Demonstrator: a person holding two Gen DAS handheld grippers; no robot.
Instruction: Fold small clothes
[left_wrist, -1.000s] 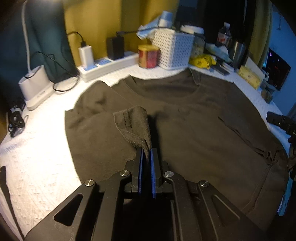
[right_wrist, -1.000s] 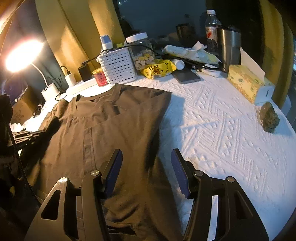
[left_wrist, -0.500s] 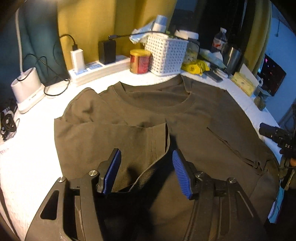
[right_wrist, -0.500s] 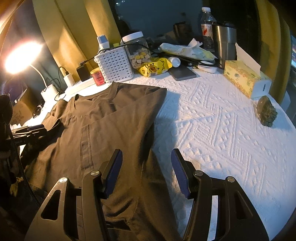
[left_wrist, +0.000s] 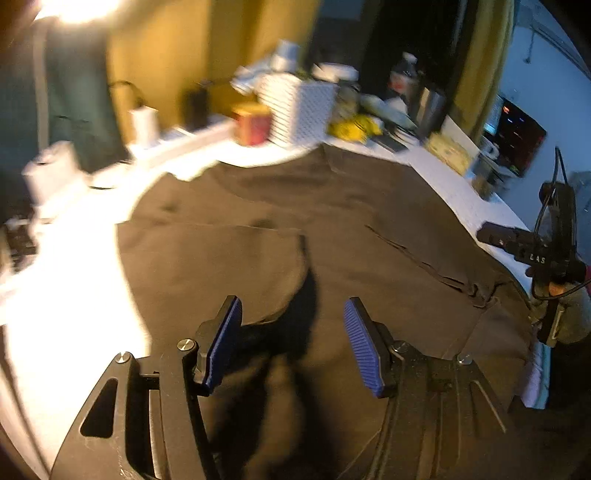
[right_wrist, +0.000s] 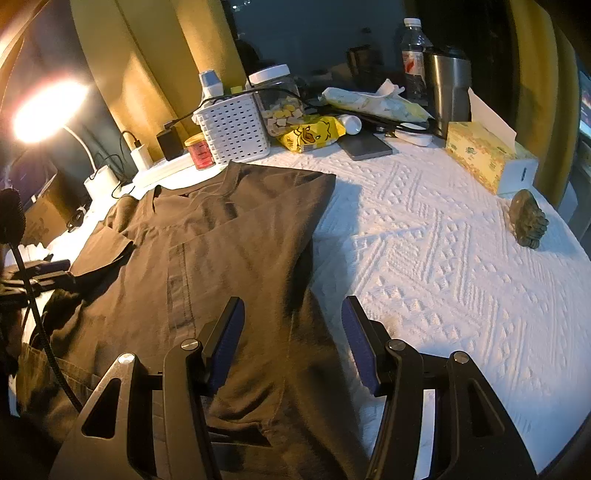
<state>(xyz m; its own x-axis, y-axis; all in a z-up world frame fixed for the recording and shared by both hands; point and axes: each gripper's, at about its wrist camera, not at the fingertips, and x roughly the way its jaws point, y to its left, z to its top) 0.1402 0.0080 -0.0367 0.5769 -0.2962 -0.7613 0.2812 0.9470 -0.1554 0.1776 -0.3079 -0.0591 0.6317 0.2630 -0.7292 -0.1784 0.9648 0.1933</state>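
Opened the left black hand-held gripper (left_wrist: 291, 301) to about mid-width and drew it up and back, with nothing between its blue ribbed pads (left_wrist: 225, 343). Had pinched the left sleeve a second before; left that short sleeve (left_wrist: 221, 266) lying flat, folded inward across the front of the dark brown T-shirt (left_wrist: 351, 206). Held the right black hand-held gripper (right_wrist: 292, 300) parted to a like width and empty, hovering over the shirt's lower right edge, unmoved. Found the right sleeve (right_wrist: 177, 273) already turned in, its hem a straight band down the front. Kept the shirt spread on the white embossed table covering (right_wrist: 443, 258), collar toward the far side. Judged both sleeve folds done and a fold of the body next, probably taken from the hem nearest the grippers. Noted, beyond the collar, a small red round tin (right_wrist: 199, 151) just beside the cloth, a white perforated plastic basket (right_wrist: 236, 129) behind it and, well to the right, a yellow cardboard tissue box (right_wrist: 484, 155).
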